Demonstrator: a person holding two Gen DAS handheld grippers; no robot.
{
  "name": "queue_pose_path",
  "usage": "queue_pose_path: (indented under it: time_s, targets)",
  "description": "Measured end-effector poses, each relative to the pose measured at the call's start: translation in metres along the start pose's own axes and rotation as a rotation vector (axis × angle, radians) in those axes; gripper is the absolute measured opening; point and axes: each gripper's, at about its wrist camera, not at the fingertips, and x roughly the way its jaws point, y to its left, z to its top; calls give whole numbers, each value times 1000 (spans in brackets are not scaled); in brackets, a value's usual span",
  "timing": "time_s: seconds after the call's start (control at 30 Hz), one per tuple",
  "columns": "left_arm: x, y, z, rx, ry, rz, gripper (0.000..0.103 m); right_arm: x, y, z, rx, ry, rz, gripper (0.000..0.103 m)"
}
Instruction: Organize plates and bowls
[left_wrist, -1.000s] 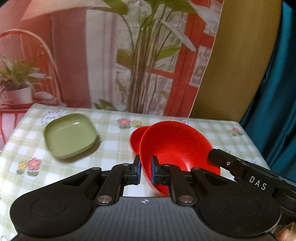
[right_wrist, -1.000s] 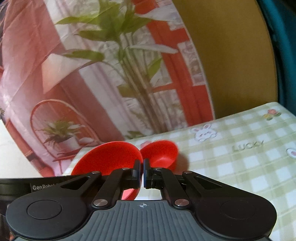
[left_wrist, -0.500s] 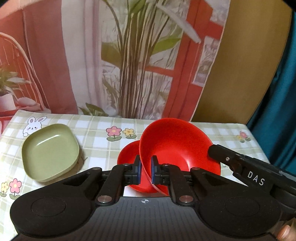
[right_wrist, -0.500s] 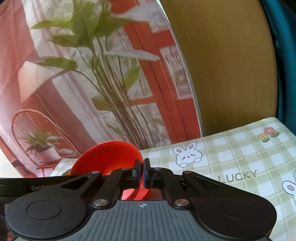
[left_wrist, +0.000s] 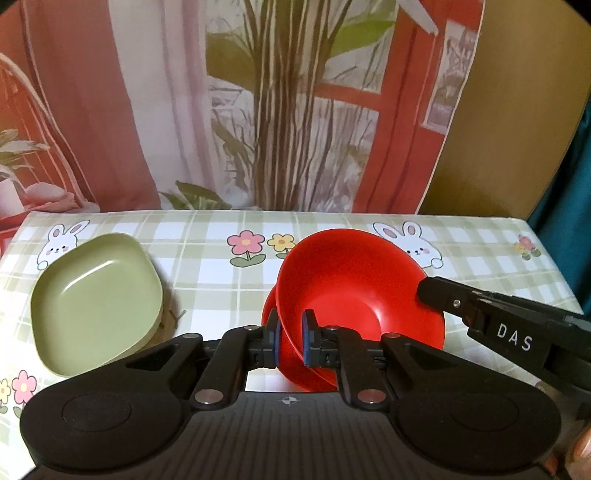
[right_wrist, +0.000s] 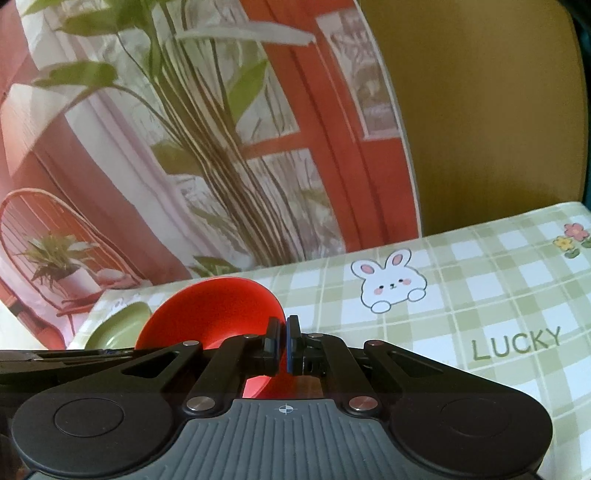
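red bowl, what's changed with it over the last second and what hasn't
The held red bowl has been carried over the second red bowl on the table, now covering most of it, and lowered toward it. Unchanged: the left gripper and right gripper stay clamped on its rim; the green dish lies where it was.

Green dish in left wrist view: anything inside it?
No. The green dish sits on the checked tablecloth with its bare, glossy inside fully in view and nothing in it.
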Motion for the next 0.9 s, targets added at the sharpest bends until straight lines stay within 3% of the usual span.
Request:
queue_pose_path:
  time_s: [0.77, 0.8, 0.87, 0.9]
  targets:
    - [14, 0, -5, 57, 0, 16, 13, 23, 1, -8, -48, 51, -48, 4]
    - [14, 0, -5, 59, 0, 13, 16, 23, 1, -9, -54, 53, -51, 4]
    - [11, 0, -5, 56, 3, -3, 31, 24, 2, -9, -63, 61, -53, 4]
    - [10, 0, -5, 51, 3, 2, 52, 24, 2, -9, -62, 64, -51, 6]
